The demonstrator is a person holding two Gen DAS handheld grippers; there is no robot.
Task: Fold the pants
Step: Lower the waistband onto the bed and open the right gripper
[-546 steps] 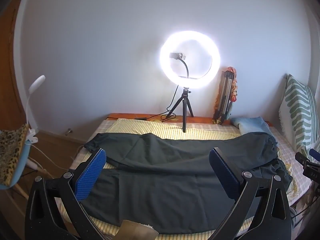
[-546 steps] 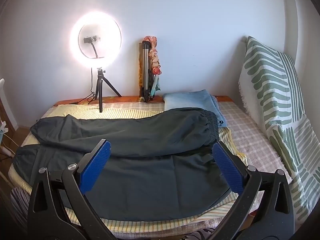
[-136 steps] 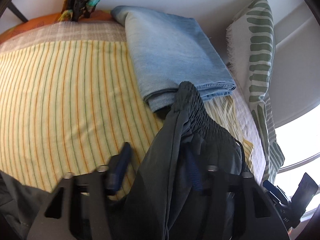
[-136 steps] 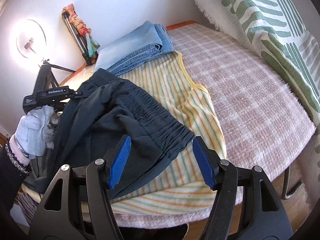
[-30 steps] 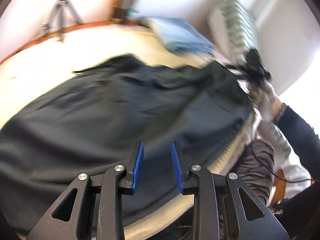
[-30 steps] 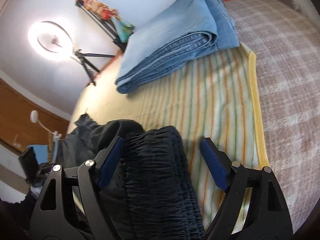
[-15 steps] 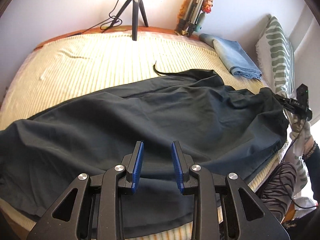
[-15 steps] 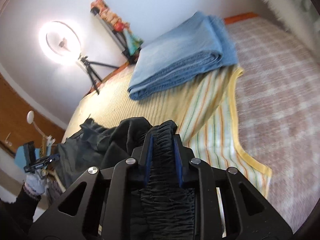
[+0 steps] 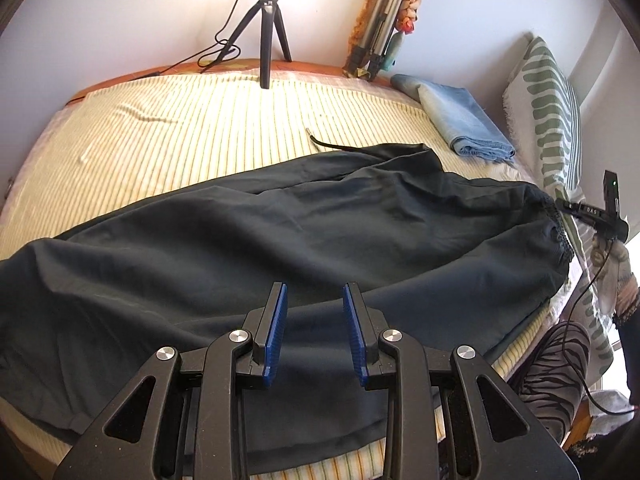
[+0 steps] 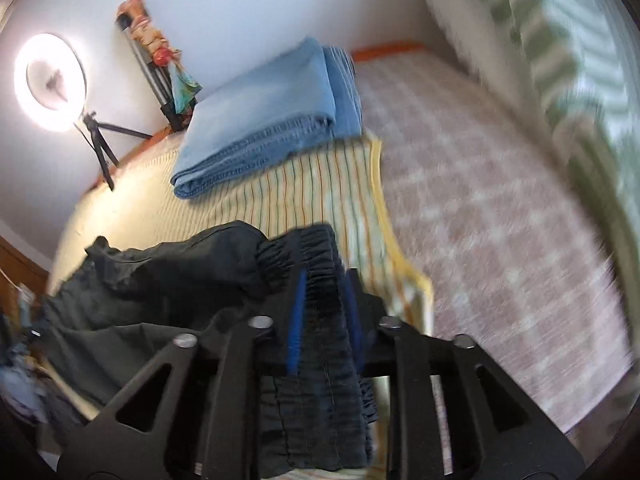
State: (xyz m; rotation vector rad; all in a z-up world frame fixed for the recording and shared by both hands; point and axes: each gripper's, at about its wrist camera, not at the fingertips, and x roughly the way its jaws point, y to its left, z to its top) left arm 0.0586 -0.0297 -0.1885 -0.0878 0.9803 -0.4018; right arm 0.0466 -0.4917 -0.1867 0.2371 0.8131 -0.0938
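dark pants point(image 9: 280, 236) lie lengthwise along the near edge of the bed point(image 9: 180, 128), over its yellow striped sheet, legs toward the left end, waistband toward the right end. left gripper point(image 9: 314, 334) hovers above the near edge of the fabric, pads parted with a gap, holding nothing. right gripper point(image 10: 322, 312) is clamped on the gathered elastic waistband point(image 10: 320, 276), lifted off the sheet. folded blue jeans point(image 10: 272, 116) sit at the far right corner.

No text can be read for sure; the right gripper point(image 9: 592, 216) bears blurred white lettering.
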